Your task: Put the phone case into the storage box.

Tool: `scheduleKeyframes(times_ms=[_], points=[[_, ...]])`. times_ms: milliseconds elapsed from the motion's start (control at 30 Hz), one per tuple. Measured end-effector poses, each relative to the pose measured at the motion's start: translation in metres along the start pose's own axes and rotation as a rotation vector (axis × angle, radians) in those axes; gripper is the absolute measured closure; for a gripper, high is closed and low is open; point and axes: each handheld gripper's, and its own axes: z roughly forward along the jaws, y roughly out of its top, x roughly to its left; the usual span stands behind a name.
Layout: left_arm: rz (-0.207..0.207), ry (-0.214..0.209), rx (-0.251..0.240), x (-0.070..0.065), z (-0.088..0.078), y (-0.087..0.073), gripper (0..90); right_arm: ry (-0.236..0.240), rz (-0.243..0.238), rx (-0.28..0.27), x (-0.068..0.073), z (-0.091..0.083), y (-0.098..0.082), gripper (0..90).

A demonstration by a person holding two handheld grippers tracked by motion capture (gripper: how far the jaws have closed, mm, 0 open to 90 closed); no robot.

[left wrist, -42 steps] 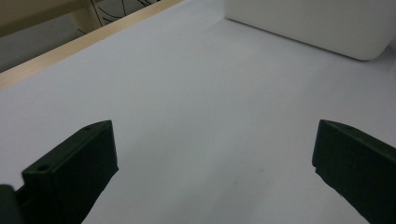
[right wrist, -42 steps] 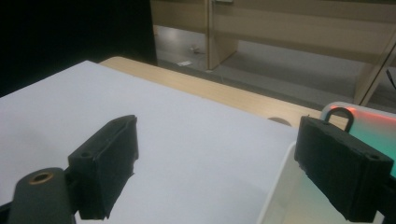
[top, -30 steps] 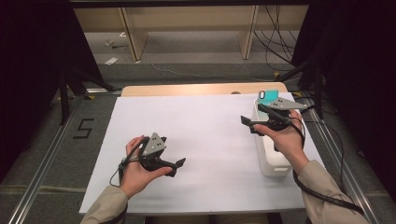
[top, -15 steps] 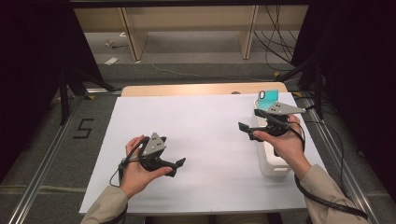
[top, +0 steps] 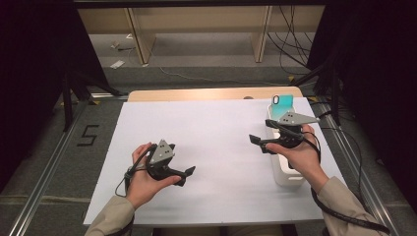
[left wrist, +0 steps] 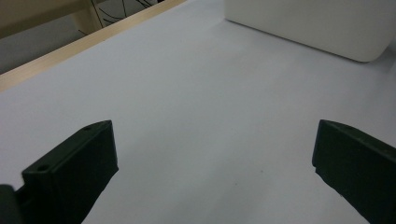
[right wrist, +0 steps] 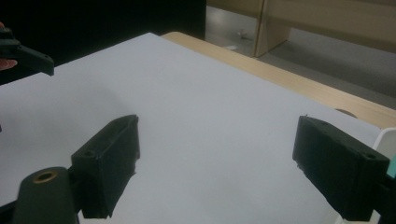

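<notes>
Beige sleeves cover both forearms. Each gripper, left (top: 186, 173) and right (top: 258, 143), is black with blocky jaws, a grey three-cornered screwed plate and a black trailing cable.

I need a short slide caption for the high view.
Two open grippers, left and right, above white paper; turquoise phone behind.

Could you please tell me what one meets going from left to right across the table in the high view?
left gripper → right gripper → white box, with the turquoise phone at its far end.
</notes>
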Motion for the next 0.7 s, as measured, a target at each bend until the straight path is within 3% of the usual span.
scheduleKeyframes(times_ms=[700], points=[[-0.003,0.000,0.000,0.001,-0.001,0.000,0.0,0.029,0.003,0.018,0.007,-0.009,-0.011,15.9]])
